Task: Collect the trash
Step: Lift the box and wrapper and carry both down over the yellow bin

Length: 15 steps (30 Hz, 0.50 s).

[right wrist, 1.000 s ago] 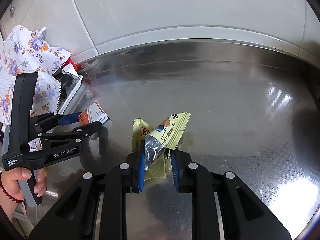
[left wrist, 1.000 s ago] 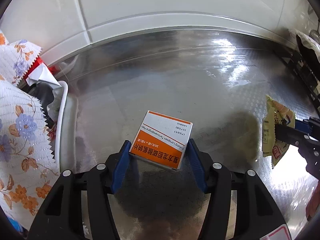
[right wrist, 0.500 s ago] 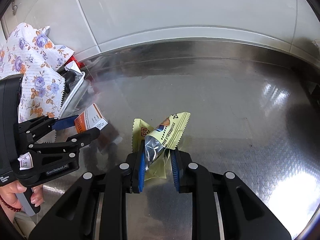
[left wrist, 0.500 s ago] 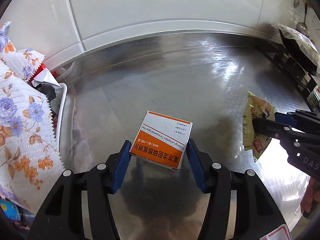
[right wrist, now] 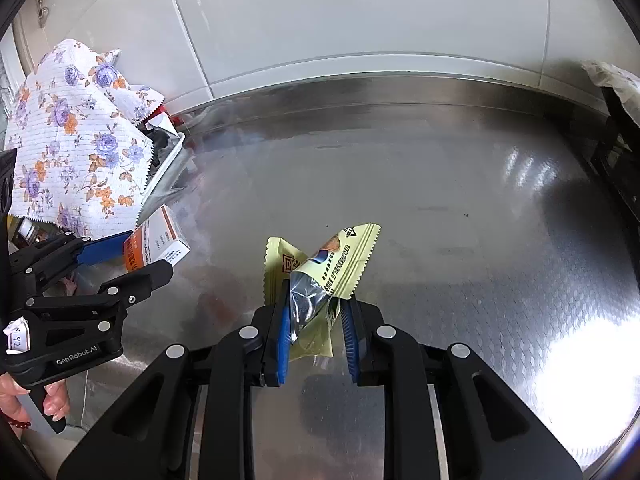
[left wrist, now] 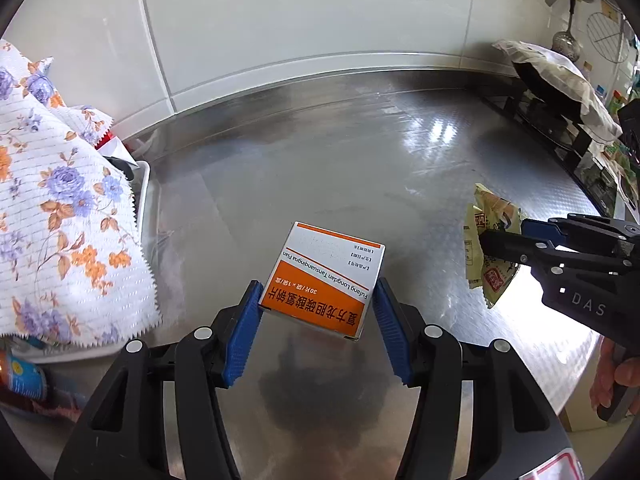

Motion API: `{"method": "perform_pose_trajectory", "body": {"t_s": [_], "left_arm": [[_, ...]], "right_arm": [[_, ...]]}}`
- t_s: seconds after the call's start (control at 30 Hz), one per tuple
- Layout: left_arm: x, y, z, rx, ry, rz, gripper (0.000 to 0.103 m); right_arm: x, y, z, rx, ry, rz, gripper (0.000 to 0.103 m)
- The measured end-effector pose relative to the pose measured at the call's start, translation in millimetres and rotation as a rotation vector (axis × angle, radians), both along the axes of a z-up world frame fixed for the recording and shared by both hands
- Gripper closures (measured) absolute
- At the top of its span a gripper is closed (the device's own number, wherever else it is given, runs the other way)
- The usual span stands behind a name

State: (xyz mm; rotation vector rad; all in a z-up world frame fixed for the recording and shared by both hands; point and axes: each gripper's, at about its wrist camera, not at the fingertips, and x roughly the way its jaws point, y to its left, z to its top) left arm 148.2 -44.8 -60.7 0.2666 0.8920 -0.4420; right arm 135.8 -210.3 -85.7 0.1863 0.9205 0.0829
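Both hand-held grippers have drifted away from the counter's [left wrist: 360, 152] left edge, where the floral cloth [left wrist: 60, 216] drapes. The left hand-held gripper [left wrist: 316, 312] clamps the orange-and-white box [left wrist: 324, 280]; the right hand-held gripper [right wrist: 316, 320] pinches yellow wrappers [right wrist: 324, 268] above the counter's middle.

Counter [left wrist: 360, 152] at centre frame: shiny embossed steel. Box [left wrist: 326, 280]: smooth printed card. Wrapper [right wrist: 320, 276]: glossy crinkled foil; cloth [left wrist: 60, 208], left: woven floral.
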Motion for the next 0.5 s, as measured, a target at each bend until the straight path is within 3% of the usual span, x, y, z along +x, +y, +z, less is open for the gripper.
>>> {"method": "perform_pose_trajectory", "body": {"t_s": [0.5], "left_arm": [[-91.0, 0.9, 14.3, -0.026, -0.021, 0.081, 0.047]], "right_arm": [[-95.0, -3.9, 15.4, 0.007, -0.013, 0.083, 0.079]]}}
